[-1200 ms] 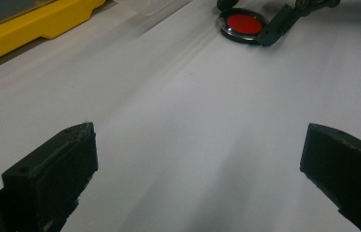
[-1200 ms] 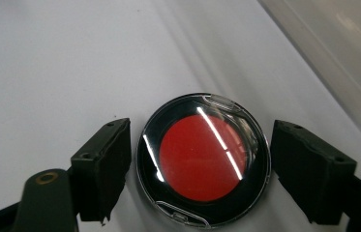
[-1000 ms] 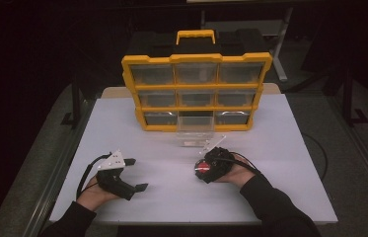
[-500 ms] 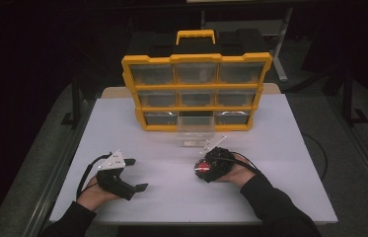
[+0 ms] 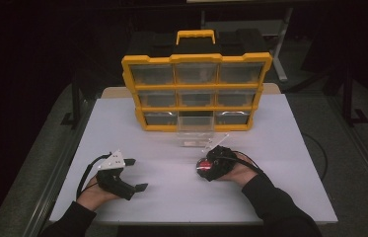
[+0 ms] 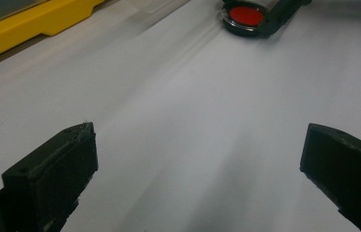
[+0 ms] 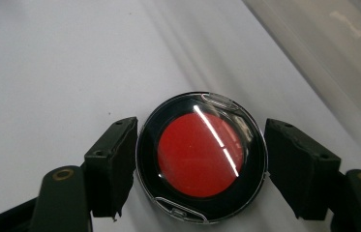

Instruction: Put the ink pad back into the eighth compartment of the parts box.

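A round black case with a red centre (image 7: pixel 201 163) is sitting between the two jaws of the right gripper (image 7: pixel 201 166), lying flat on the white bench (image 5: pixel 270 128). In the right gripper view the left jaw is pressing against the case's rim, while a thin gap seems to be showing at the right jaw, so whether the grip is fully clamped is hard to tell; the jaws are closing around the case at least. A clear lid is glinting over the red disc, and what the case holds under it cannot be made out. In the high view the case (image 5: pixel 204 167) is appearing as a small red spot at the gripper's (image 5: pixel 206 168) tip, mostly covered by the gripper body and the person's right hand (image 5: pixel 236 173).

Just beyond the right gripper, a clear drawer (image 5: pixel 195 131) is sticking out of the bottom middle slot of a yellow organizer (image 5: pixel 196 89); its contents are too faint to read. The organizer's other drawers are looking clouded, their insides unclear.

Well to the side of the case, the left gripper (image 5: pixel 136 174) is resting on the bench in the left hand (image 5: pixel 92 192), jaws spread wide with nothing between them. In the left gripper view the case (image 6: pixel 246 17) is lying far ahead, cut off by the top edge.
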`<state>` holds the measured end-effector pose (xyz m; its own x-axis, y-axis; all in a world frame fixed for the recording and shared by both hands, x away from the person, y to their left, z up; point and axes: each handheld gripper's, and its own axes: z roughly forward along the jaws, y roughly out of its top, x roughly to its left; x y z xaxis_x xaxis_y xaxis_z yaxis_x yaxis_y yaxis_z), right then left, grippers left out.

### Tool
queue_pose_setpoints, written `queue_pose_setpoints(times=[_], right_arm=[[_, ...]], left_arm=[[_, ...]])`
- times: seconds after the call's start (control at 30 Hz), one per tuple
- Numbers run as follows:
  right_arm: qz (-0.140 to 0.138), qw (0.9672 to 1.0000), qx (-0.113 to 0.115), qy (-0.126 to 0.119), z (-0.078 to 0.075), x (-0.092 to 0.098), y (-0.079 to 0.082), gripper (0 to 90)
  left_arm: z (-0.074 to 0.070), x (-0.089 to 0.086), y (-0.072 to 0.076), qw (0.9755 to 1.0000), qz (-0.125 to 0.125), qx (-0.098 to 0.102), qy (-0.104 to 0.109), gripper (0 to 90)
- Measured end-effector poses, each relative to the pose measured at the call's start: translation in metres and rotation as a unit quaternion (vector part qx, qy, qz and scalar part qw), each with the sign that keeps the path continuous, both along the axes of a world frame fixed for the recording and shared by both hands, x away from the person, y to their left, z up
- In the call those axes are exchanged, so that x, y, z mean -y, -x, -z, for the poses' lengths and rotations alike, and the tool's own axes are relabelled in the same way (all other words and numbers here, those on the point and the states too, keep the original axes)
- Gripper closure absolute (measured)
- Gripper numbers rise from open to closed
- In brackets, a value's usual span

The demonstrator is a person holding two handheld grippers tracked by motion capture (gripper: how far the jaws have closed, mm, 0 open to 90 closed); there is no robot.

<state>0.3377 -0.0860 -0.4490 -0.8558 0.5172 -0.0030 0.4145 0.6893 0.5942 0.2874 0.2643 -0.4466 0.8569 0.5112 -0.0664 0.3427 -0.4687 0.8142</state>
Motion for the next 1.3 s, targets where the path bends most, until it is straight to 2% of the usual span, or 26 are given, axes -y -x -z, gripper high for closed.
queue_pose_setpoints(times=[0.97,1.3], right_arm=[[0.015,0.9998,-0.010,0.009,-0.010,0.018,-0.002,28.5],[0.031,0.9994,-0.011,0.006,-0.016,0.030,-0.004,28.6]], left_arm=[[-0.001,-0.001,0.000,1.0000,-0.001,0.000,0.002,0.0],[0.000,-0.001,0.000,1.0000,0.000,0.000,0.001,0.0]])
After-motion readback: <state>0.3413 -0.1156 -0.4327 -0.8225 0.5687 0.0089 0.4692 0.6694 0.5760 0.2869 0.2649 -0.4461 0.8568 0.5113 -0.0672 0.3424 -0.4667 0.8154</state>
